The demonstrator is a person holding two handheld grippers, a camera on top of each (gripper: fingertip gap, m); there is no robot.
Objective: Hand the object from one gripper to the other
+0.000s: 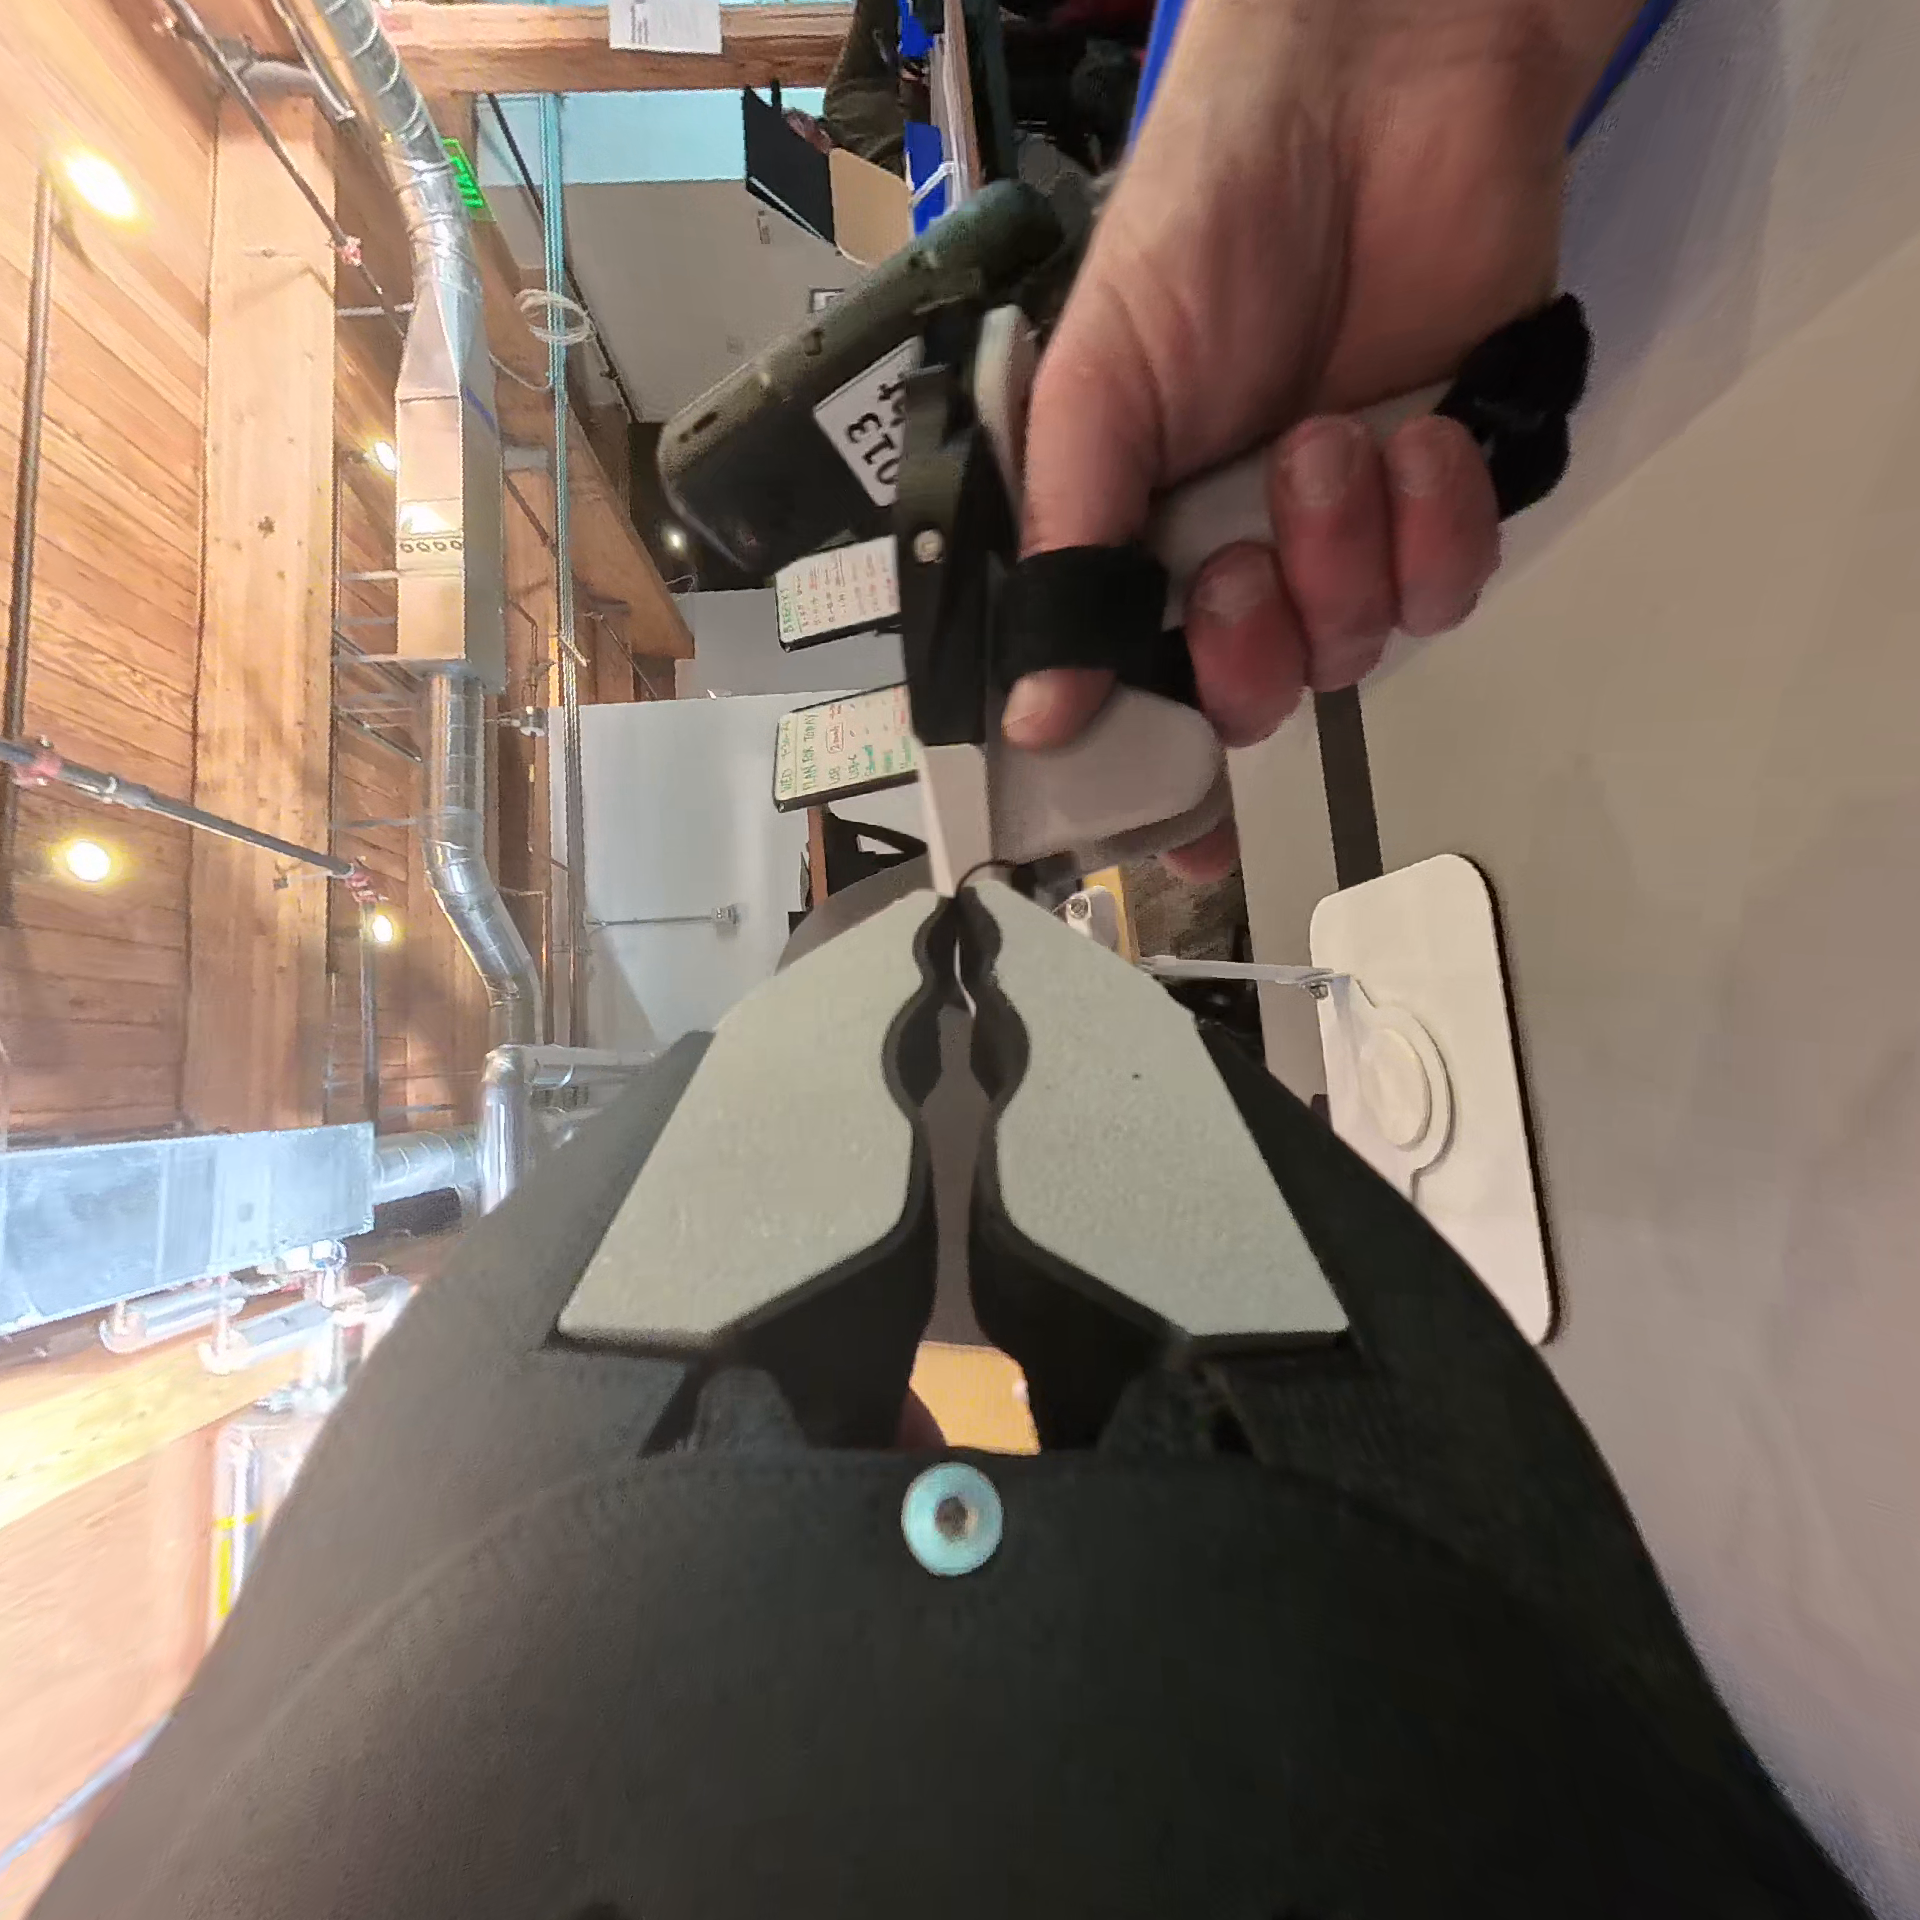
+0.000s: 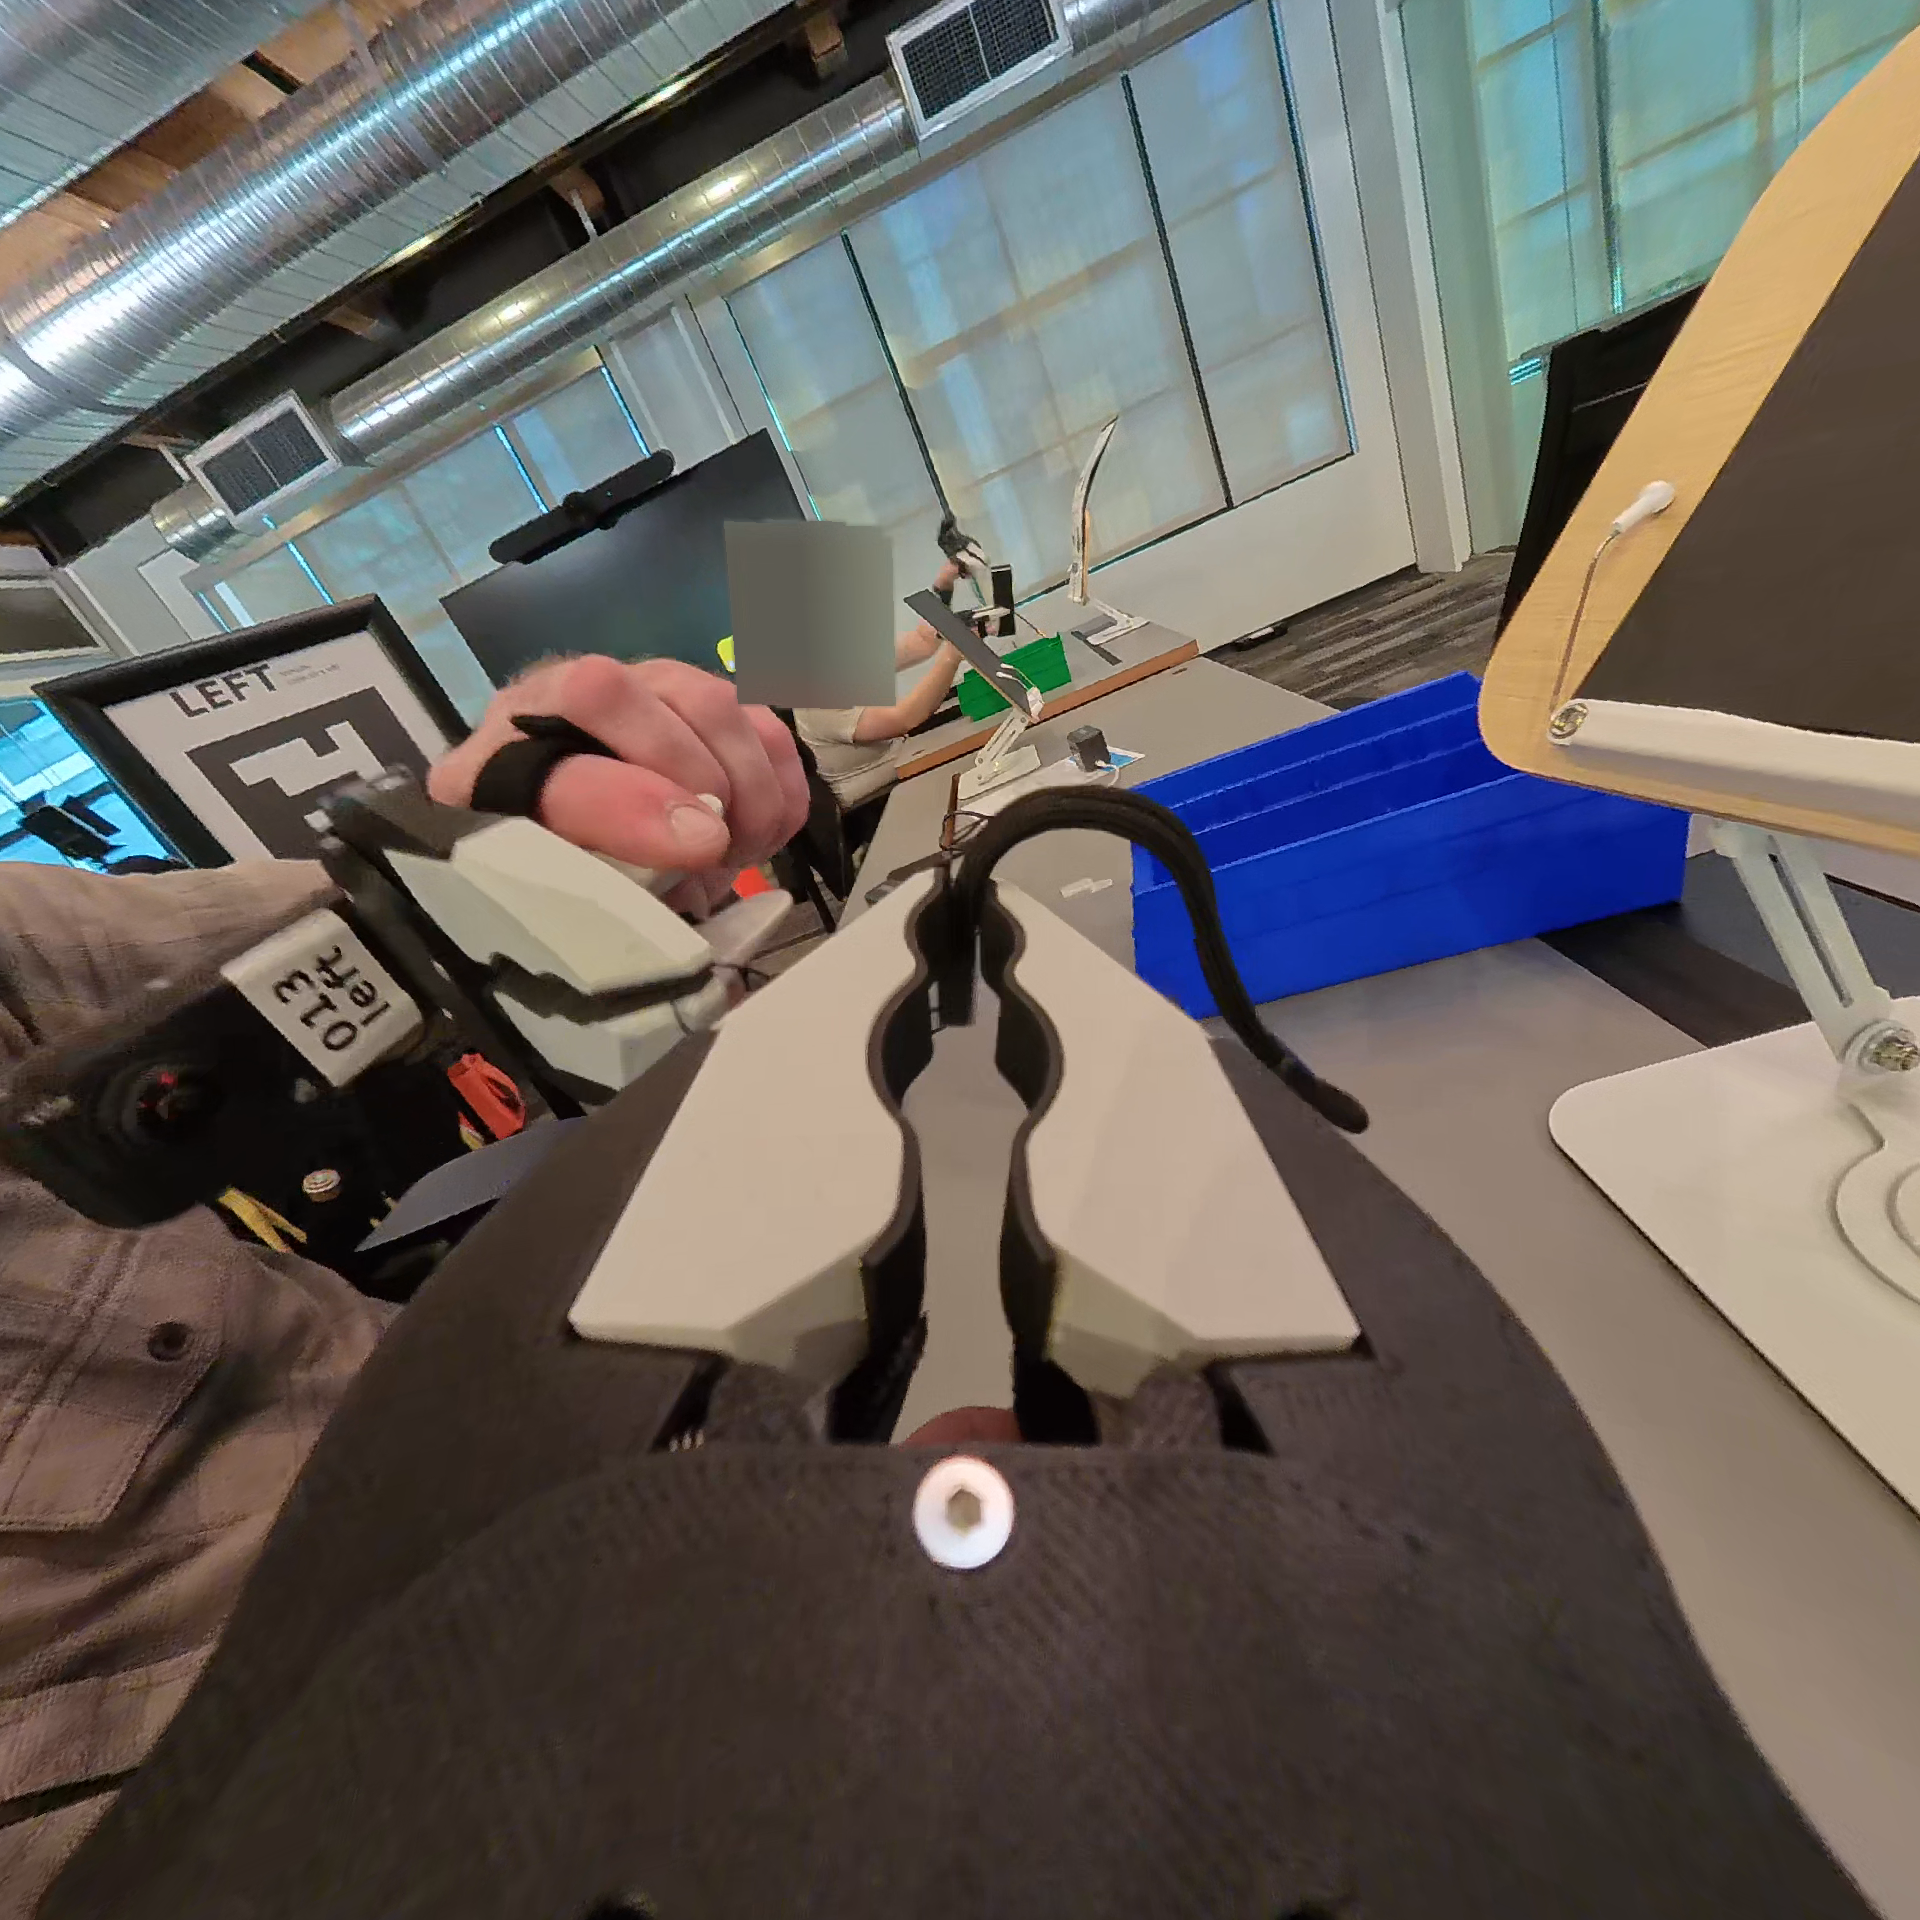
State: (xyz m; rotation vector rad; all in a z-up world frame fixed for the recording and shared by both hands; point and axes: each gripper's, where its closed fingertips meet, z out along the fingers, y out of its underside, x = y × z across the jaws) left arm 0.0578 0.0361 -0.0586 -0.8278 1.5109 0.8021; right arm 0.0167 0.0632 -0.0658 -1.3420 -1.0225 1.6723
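Observation:
My right gripper [image 2: 951, 894] is shut on a black braided cable [image 2: 1174, 862]. The cable arches up out of the tips and hangs down to the right over the grey table [image 2: 1455, 1475]. My left gripper [image 1: 961, 914] is shut, and a thin black wire loop [image 1: 987, 868] sticks out of its tips. The left gripper's tips sit right against the end of the right gripper's white fingers [image 1: 1101, 779]. In the right wrist view the left gripper [image 2: 738, 956] is just left of my right fingers, held by a hand, with the thin wire at its tips. The cable is hidden in the left wrist view.
A blue bin [image 2: 1403, 831] stands behind the cable. A white stand base [image 2: 1714, 1195] carrying a tilted tan-edged board [image 2: 1662, 416] is at the right; the base also shows in the left wrist view [image 1: 1455, 1091]. A person sits at a far desk. My hands' fingertips stand some 5 cm from each other.

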